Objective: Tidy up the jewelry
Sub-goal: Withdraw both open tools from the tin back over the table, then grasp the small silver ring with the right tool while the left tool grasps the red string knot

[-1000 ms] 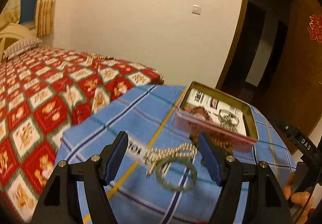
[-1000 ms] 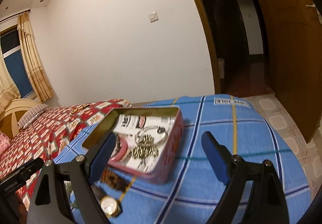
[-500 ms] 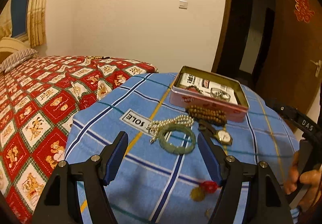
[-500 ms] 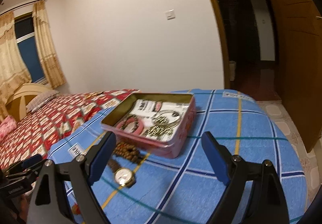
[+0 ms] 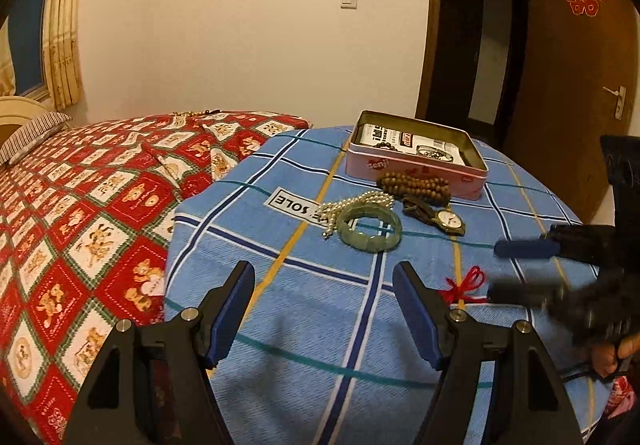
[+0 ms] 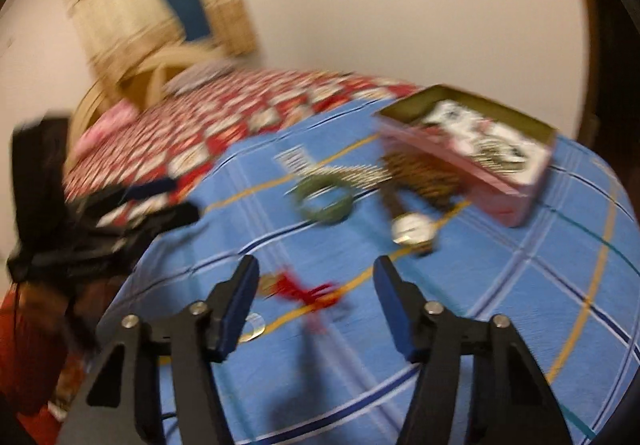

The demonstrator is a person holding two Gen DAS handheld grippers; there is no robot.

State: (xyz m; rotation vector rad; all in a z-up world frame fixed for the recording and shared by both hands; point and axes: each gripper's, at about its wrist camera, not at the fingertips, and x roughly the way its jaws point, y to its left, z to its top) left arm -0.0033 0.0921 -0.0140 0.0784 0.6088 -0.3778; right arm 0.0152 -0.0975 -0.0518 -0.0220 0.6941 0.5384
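A pink tin point(image 5: 416, 169) point(image 6: 472, 173) stands open on the blue checked cloth point(image 5: 320, 309) with jewelry inside. In front of it lie brown wooden beads point(image 5: 416, 185), a wristwatch point(image 5: 448, 219) point(image 6: 412, 229), a pearl string point(image 5: 356, 205) and a green bangle point(image 5: 370, 229) point(image 6: 324, 201). A red cord ornament point(image 5: 466, 285) point(image 6: 308, 291) lies nearer. My left gripper point(image 5: 324, 309) is open over bare cloth, short of the bangle. My right gripper point(image 6: 316, 305) point(image 5: 520, 269) hovers over the red cord, jaws closing, nothing pressed between them. The right wrist view is blurred.
A bed with a red patterned cover point(image 5: 80, 205) adjoins the blue cloth on the left. A wooden door point(image 5: 580, 85) and a dark doorway stand behind the tin. A small pale disc point(image 6: 254, 325) lies by my right gripper's left finger.
Both grippers have drawn back from the tin, so more cloth and jewelry shows. The right gripper swung left toward the red cord and its jaws narrowed. The left stayed open.
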